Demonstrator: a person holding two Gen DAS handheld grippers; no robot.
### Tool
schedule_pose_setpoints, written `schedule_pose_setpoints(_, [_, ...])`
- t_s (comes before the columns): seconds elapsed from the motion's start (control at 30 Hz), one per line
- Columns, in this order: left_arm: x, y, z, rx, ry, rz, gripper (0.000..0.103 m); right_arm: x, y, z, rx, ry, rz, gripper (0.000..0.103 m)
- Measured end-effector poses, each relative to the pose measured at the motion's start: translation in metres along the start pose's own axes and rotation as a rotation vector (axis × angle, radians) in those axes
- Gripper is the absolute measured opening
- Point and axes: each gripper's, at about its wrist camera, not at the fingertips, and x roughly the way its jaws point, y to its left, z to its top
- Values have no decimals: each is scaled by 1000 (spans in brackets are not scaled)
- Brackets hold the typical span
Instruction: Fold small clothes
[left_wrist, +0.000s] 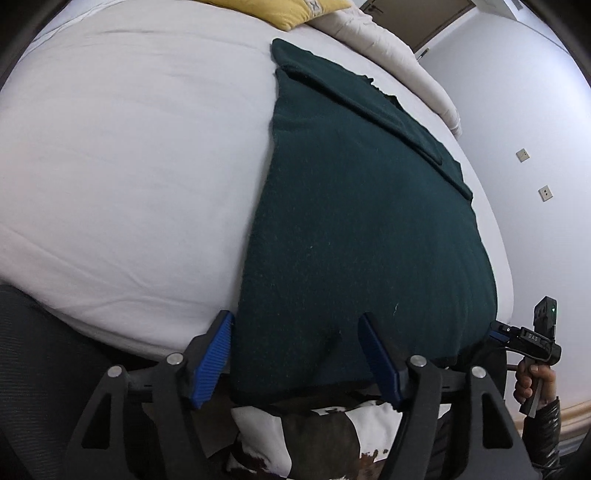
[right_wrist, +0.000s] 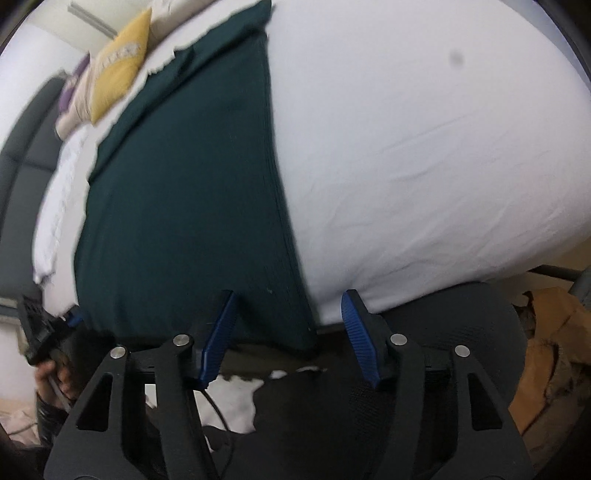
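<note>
A dark green knitted garment (left_wrist: 362, 229) lies flat on the white bed sheet (left_wrist: 129, 166), its sleeve folded across the far end. It also shows in the right wrist view (right_wrist: 184, 206). My left gripper (left_wrist: 295, 332) is open, its blue fingers straddling the garment's near left corner at the bed edge. My right gripper (right_wrist: 288, 314) is open, its blue fingers straddling the garment's near right corner. The right gripper appears in the left wrist view (left_wrist: 498, 330) at the garment's other corner, and the left gripper in the right wrist view (right_wrist: 72, 317).
A yellow pillow (left_wrist: 291, 13) and beige bedding (left_wrist: 388, 48) lie at the bed's far end. A dark headboard (right_wrist: 26, 147) stands at the left. A cow-pattern fabric (left_wrist: 314, 439) lies below the bed edge. A brown item (right_wrist: 554, 350) sits at the right.
</note>
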Motion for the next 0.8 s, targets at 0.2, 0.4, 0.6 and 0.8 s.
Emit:
schedule_pose_setpoints(0.2, [5, 0, 1, 12, 3, 20, 56, 9, 13, -5, -80, 39, -38, 51])
schedule_pose_setpoints(0.4, [1, 11, 2, -8, 22, 36, 8, 9, 18, -4, -96, 49, -14, 7])
schedule_pose_setpoints(0.6, [-7, 8, -4, 21, 19, 26, 6, -6, 13, -10, -66, 3, 78, 6])
schedule_pose_setpoints(0.8, [-19, 3, -3, 20, 6, -25, 6, -37, 0, -13, -9, -71, 217, 6])
